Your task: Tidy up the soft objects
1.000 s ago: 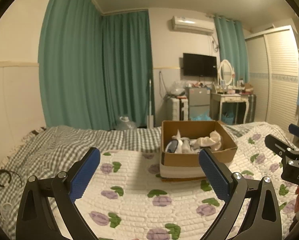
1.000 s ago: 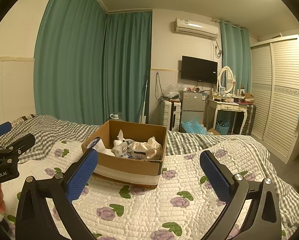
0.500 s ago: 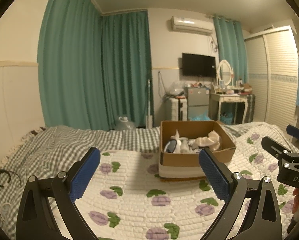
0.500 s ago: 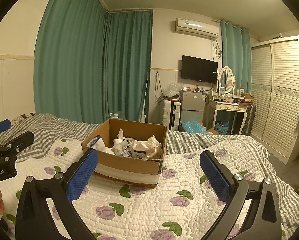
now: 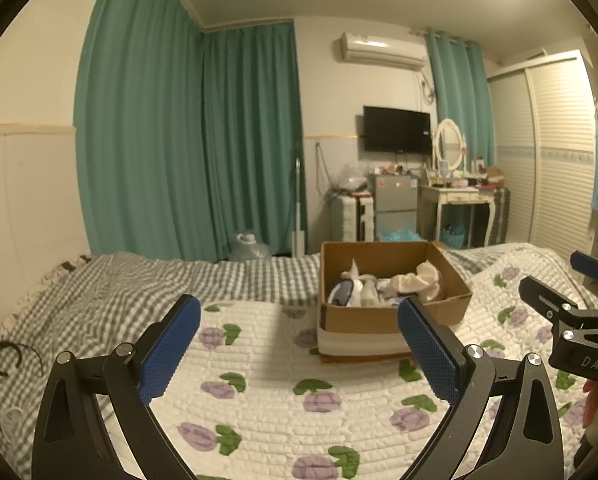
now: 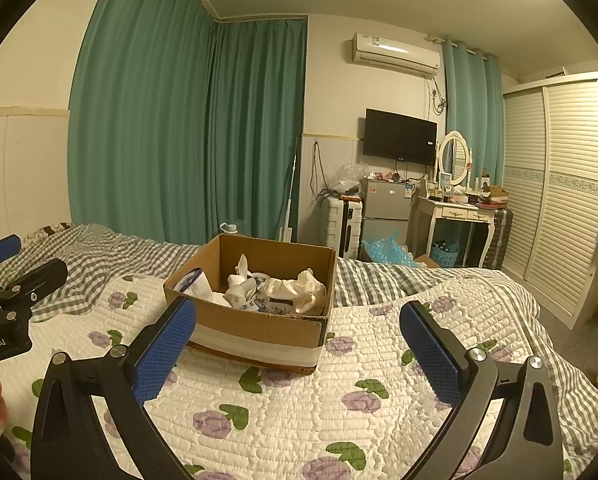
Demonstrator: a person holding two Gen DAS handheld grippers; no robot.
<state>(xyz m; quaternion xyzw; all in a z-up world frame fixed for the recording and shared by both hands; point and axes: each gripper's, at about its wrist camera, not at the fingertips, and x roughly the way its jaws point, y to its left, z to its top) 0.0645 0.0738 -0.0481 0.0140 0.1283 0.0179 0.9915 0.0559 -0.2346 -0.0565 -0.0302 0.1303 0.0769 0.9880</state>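
Only leftward: dark headband (image 5: 4, 356) on bed (image 5: 99, 292)

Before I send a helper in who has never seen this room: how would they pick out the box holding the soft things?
Find the bed with the white quilt printed with purple flowers. On it, toward the green curtains, sits an open brown cardboard box. It is the only box on the bed, has a white band around its base, and holds crumpled pale cloth items.
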